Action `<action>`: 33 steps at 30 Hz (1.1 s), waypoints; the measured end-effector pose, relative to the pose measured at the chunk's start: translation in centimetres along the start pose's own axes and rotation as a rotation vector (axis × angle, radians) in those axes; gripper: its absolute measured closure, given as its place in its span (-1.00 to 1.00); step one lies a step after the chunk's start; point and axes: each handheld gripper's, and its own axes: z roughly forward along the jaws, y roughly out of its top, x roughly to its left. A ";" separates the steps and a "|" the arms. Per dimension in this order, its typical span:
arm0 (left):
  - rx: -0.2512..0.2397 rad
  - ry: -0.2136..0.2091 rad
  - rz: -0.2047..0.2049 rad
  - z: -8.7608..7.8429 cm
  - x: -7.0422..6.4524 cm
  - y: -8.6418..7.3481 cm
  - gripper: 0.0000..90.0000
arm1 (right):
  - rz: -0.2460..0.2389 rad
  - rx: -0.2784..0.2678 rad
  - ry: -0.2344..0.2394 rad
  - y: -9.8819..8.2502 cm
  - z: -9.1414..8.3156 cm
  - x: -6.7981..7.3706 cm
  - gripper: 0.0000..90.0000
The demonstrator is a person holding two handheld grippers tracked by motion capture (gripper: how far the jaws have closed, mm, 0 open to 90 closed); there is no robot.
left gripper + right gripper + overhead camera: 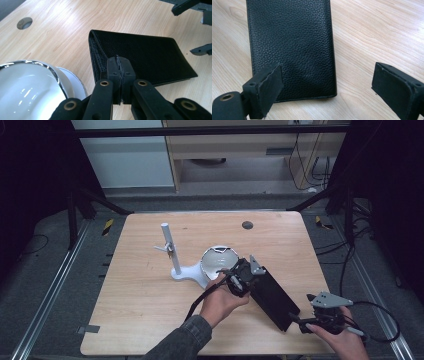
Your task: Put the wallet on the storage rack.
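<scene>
Black leather wallet [274, 296] lies flat and closed on the wooden table [150, 290], long side running diagonally between the 2 grippers. Left gripper [120, 75] sits at the wallet's near end, its 2 fingers pressed fully together; pads meet with nothing visibly between them, the wallet's folded edge just past the tips. Right gripper [324, 87] hovers at the wallet's opposite end, fingers spread wide, 1 finger [265, 86] over the wallet's corner, the other [397, 86] over bare table beside it, neither pressing. White glossy bowl [27, 90] just beside the left fingers. White stand [172, 255] beyond the bowl.
</scene>
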 end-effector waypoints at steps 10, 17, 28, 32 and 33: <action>0.009 -0.003 0.034 -1.3 0.4 1.2 0.97 | -0.011 -0.010 0.020 0.9 0.7 0.7 -0.78; 0.026 -0.024 0.049 -1.5 1.2 1.7 0.97 | -0.019 -0.015 0.023 1.2 0.7 1.0 -0.78; 0.036 -0.031 0.060 -1.7 2.8 2.0 0.97 | -0.016 -0.017 0.027 1.3 0.9 1.1 -0.78; 0.021 -0.032 0.061 -2.4 2.8 2.4 0.97 | -0.017 -0.018 0.030 1.4 1.0 1.2 -0.79; 0.021 -0.031 0.066 -2.5 2.8 2.5 0.97 | -0.019 -0.016 0.030 1.4 1.1 1.2 -0.79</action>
